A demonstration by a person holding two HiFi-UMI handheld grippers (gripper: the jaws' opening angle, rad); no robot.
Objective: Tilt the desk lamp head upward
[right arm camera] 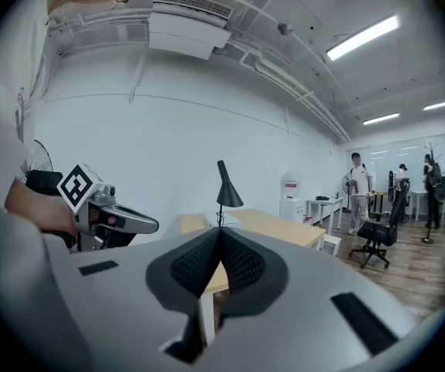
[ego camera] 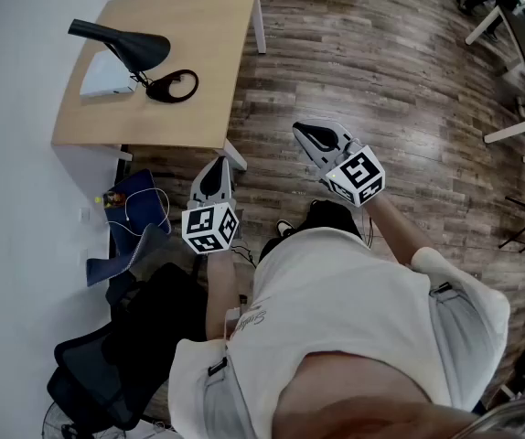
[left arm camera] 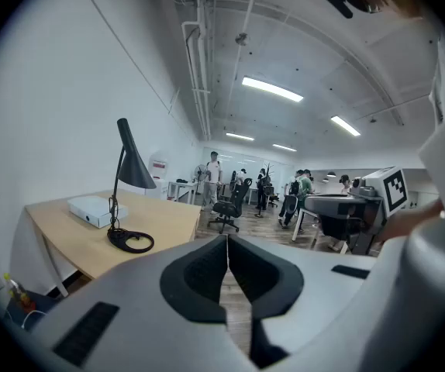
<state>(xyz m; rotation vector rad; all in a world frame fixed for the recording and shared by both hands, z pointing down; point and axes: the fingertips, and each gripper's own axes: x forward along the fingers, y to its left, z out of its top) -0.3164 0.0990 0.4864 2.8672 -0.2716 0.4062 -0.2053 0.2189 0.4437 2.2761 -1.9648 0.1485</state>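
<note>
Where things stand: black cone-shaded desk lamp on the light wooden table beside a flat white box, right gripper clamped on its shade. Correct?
No: the right gripper view shows the right gripper shut on nothing, short of the black cone-shaded desk lamp. The rest holds.

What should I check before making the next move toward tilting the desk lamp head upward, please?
1. Grippers empty: ok. The left gripper and the right gripper hold nothing.
2. Jaws open for a grasp: not ok. Both pairs are shut.
3. Desk lamp within reach: not ok. Both grippers hang over the floor, apart from the desk.
4. Lamp head not yet tilted: ok. It points downward.
5. Base flat on the desk: ok.
6. White box clear of the lamp: cannot tell. It lies close beside it.
</note>
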